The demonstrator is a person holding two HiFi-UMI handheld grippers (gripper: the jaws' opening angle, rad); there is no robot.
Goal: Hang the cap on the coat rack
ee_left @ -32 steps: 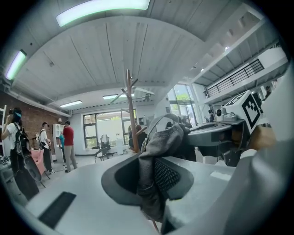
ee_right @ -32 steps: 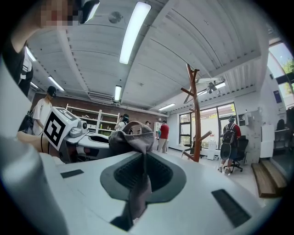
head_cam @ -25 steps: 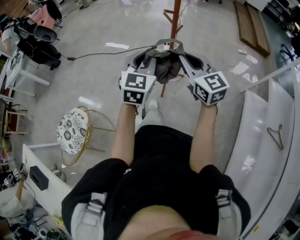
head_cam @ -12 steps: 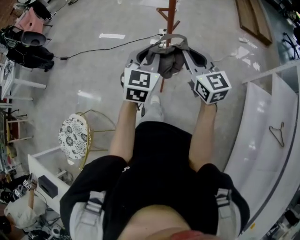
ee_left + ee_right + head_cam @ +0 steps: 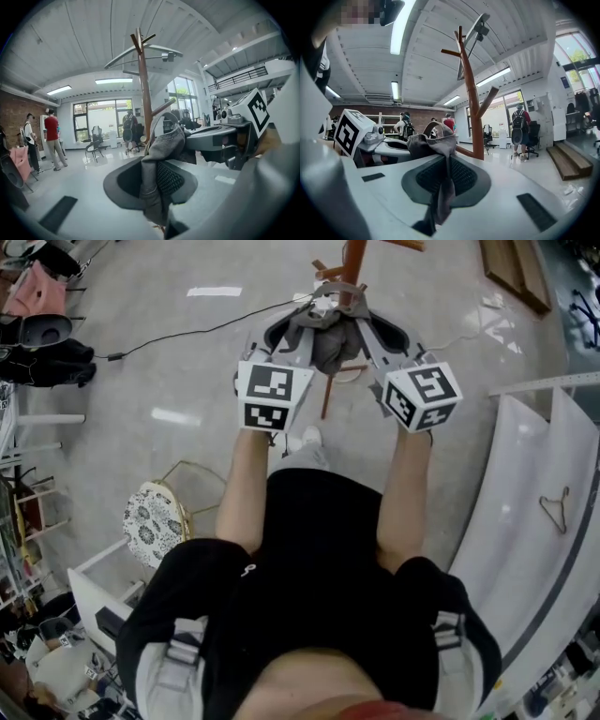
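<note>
A grey cap (image 5: 323,334) hangs bunched between my two grippers, held up in front of me. My left gripper (image 5: 298,334) is shut on the cap's left side; its grey fabric (image 5: 161,154) is pinched between the jaws. My right gripper (image 5: 364,326) is shut on the right side, with cloth (image 5: 440,185) trailing down out of the closed jaws. The brown wooden coat rack (image 5: 350,263) stands just beyond the cap. Its pole (image 5: 145,93) and angled pegs (image 5: 487,101) rise behind the cap's strap loop (image 5: 436,129). The cap touches no peg that I can see.
A floral stool (image 5: 155,526) stands at my lower left. A white counter with a wire hanger (image 5: 558,510) runs along the right. A black cable (image 5: 187,334) crosses the floor. Dark bags (image 5: 47,357) and furniture sit far left. People (image 5: 52,140) stand in the background.
Both grippers have carried the cap forward and closer to the coat rack pole, which now sits directly behind the cap. Both grips are unchanged.
</note>
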